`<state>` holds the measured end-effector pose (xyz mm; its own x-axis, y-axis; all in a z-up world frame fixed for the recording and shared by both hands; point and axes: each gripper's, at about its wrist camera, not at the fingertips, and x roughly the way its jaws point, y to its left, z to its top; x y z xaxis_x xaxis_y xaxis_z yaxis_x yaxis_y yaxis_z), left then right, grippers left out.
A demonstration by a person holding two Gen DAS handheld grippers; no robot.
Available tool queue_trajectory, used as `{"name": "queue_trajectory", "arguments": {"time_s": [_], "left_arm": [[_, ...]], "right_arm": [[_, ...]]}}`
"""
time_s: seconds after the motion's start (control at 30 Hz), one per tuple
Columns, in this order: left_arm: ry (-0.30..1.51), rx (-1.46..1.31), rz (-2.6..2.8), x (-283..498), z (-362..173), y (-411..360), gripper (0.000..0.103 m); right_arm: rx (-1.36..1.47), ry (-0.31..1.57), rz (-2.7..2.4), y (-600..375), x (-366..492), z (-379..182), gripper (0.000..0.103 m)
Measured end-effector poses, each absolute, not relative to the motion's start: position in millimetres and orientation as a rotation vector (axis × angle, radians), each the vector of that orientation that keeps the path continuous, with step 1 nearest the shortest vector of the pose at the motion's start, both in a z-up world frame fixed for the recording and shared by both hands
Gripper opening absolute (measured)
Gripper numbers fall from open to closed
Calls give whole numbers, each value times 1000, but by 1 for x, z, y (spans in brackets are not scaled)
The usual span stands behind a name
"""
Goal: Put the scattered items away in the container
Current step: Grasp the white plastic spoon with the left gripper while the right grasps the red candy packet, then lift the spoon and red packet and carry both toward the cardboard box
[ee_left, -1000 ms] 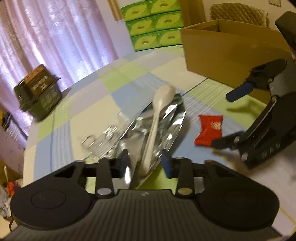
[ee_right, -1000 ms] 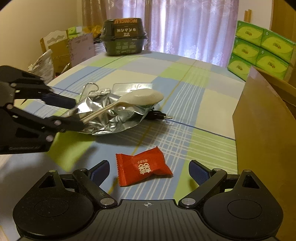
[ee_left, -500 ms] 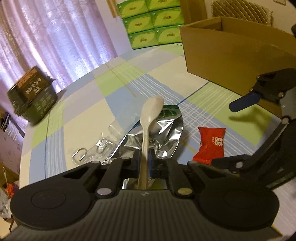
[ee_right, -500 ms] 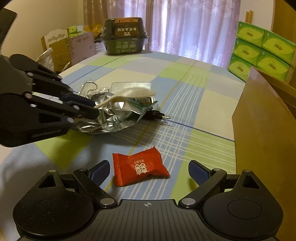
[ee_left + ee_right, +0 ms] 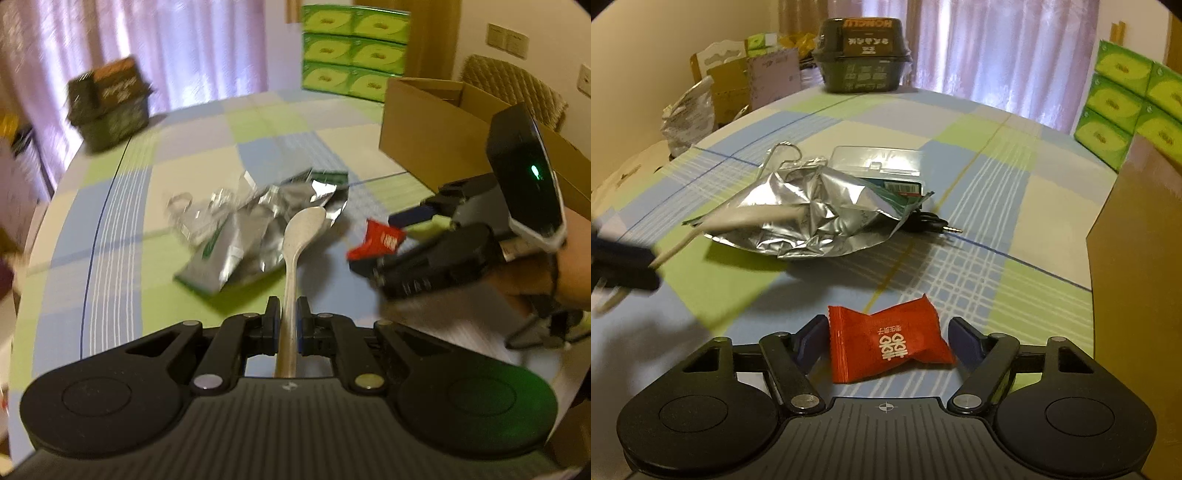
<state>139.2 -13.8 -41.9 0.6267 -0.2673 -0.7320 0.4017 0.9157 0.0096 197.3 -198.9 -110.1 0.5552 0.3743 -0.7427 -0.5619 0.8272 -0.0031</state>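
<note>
My left gripper (image 5: 288,321) is shut on the handle of a white spoon (image 5: 294,264), whose bowl points forward above a crumpled foil bag (image 5: 251,236). In the right wrist view the spoon (image 5: 746,221) is a blurred streak at the left. My right gripper (image 5: 888,332) is open, with a red candy packet (image 5: 890,347) lying on the tablecloth between its fingers. The left wrist view also shows that right gripper (image 5: 386,239) around the candy (image 5: 373,245). An open cardboard box (image 5: 424,122) stands at the right (image 5: 1137,240).
Beside the foil bag (image 5: 812,221) lie a clear plastic case (image 5: 875,162), a metal clip (image 5: 783,155) and a black cable with a jack plug (image 5: 931,223). A dark green box (image 5: 864,55) stands at the far table edge. Green tissue boxes (image 5: 1119,107) are stacked behind.
My left gripper has shut on the spoon handle and lifted the spoon off the foil bag, swinging left. My right gripper has moved forward so the candy packet lies between its fingers.
</note>
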Motion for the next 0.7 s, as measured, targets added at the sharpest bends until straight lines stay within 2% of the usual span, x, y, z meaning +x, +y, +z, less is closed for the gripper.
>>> {"name": "queue_trajectory", "arguments": {"time_s": [0.1,0.13,0.33,0.47,0.63,0.7], "left_arm": [[832,168,-368,128,-49,-9,5],[840,170,-365,125,-52,-9,5],[872,222,-374,112,-66,-18,5],[867,251,-364,113,-67,-23,8],[848,268,-348,129,-68,-25,20],[854,271,-348,139,-71,-28,30]], "right_arm": [[-243,820,550,-200,195,-108,63],[-238,828,550,-201,194,-107,53],[-186,854,544,-210,171,-100,53],[-159,859,535,-218,150,-94,53],[-118,869,512,-227,132,-89,53],[-113,872,509,-229,128,-89,53]]}}
